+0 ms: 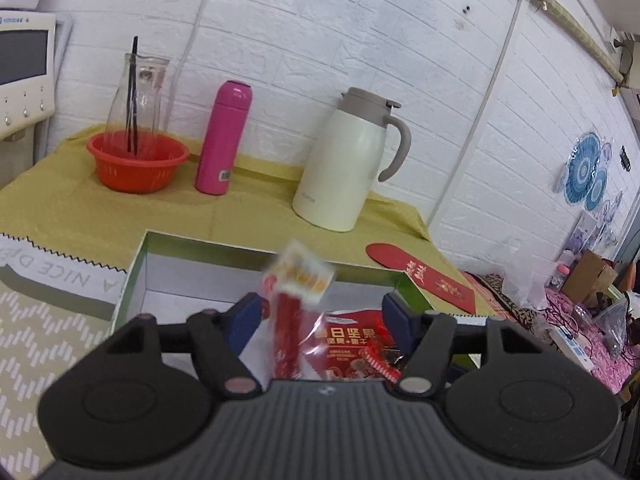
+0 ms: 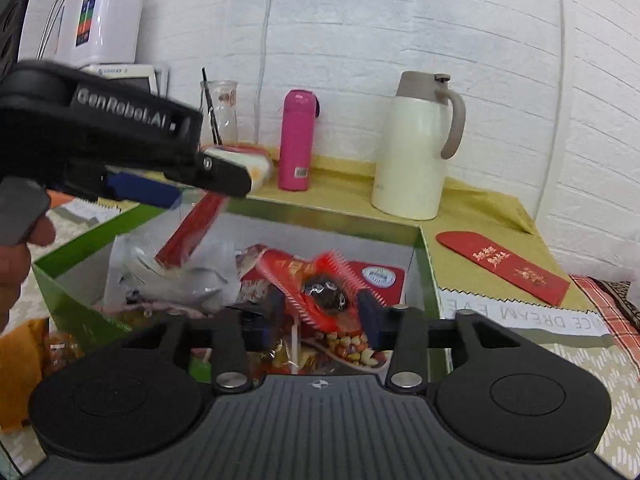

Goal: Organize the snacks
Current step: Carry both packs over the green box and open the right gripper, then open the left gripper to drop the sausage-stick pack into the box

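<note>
mid-drop over the green box (image 2: 60, 280), both tools working at once. left gripper (image 1: 320, 312) spread wide above the box, with a long red snack stick (image 1: 286, 332) blurred between the blue pads and seemingly falling free; in the right wrist view the same stick (image 2: 192, 232) hangs tilted just under that tool's tip, so hard to say whether one pad yet touches it. right gripper (image 2: 320, 306) also spread, jaws apart on either side of a small red serrated-edge candy packet (image 2: 324, 288) with a dark sweet inside, most likely just let go over the pile. already lying in the box: a red nut pouch (image 1: 352, 348), clear wrappers, a mixed-nut bag at the near wall. well apart on the yellow cloth (image 1: 80, 208): red envelope (image 2: 504, 264), pink bottle (image 1: 224, 140), cream jug (image 1: 348, 160).

next move calls for lifting both tools clear of the box rim, then reaching for loose snacks outside, probably the orange packets (image 2: 24, 356) near the box's left corner.
</note>
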